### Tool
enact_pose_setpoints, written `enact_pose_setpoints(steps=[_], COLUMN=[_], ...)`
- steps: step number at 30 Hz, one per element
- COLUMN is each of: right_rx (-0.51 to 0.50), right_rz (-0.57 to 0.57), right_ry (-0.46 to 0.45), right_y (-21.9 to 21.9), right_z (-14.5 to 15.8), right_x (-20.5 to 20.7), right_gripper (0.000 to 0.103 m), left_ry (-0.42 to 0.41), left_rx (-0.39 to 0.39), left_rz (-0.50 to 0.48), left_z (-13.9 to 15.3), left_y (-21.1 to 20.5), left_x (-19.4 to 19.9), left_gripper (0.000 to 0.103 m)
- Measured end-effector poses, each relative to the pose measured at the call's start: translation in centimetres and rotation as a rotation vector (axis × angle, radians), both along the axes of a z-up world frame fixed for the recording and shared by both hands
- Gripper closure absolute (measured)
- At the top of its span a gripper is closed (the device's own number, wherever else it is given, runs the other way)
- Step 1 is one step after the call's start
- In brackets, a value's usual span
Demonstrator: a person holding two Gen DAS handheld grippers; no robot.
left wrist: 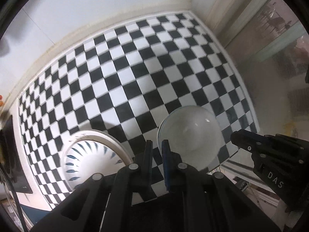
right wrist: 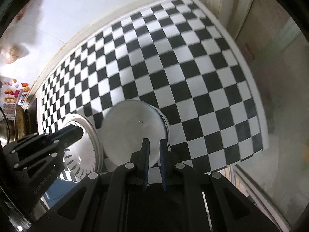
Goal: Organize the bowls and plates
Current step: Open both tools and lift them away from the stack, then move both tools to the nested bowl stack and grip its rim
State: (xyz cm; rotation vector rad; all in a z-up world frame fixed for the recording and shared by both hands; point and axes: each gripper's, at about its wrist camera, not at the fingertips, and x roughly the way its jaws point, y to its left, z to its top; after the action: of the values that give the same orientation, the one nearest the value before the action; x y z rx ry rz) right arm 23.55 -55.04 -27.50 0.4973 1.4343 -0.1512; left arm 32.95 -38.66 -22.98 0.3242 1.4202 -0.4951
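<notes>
Lettering "DAS" on right tongs (left wrist: 234,135); both tongs, left tongs (left wrist: 156,145) too, closed empty above glossy white round bowl (left wrist: 190,135), blue-dashed white ceramic plate (left wrist: 92,154), checkered counter (left wrist: 135,77).

Both the left gripper (left wrist: 156,145) and the right gripper (right wrist: 154,143) are matte black linkages studded with round silver screws (left wrist: 134,166), their narrow fingers faced with dark blue pads (right wrist: 162,154), one casing lettered "DAS" in white.

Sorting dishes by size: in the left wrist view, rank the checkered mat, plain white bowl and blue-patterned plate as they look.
1. checkered mat
2-3. blue-patterned plate and plain white bowl: they look alike, and the gripper hides part of both.
</notes>
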Motion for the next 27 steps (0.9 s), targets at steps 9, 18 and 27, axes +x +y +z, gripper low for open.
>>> enact_pose_setpoints(steps=[9, 18, 27], right_rx=[-0.087, -0.13, -0.132], right_rz=[0.011, 0.019, 0.033], right_ry=[-0.129, -0.206, -0.22], right_y=[1.5, 2.8, 3.5], right_z=[8.8, 14.3, 15.9], right_x=[-3.0, -5.4, -6.3], right_gripper=[0.091, 0.091, 0.09], left_ry=[-0.069, -0.111, -0.133], left_rx=[-0.064, -0.106, -0.105], left_rz=[-0.038, -0.054, -0.025], left_z=[6.6, 10.7, 11.8], left_y=[1.2, 2.7, 3.9], left_x=[-1.8, -3.4, -3.9], left_gripper=[0.094, 0.094, 0.085])
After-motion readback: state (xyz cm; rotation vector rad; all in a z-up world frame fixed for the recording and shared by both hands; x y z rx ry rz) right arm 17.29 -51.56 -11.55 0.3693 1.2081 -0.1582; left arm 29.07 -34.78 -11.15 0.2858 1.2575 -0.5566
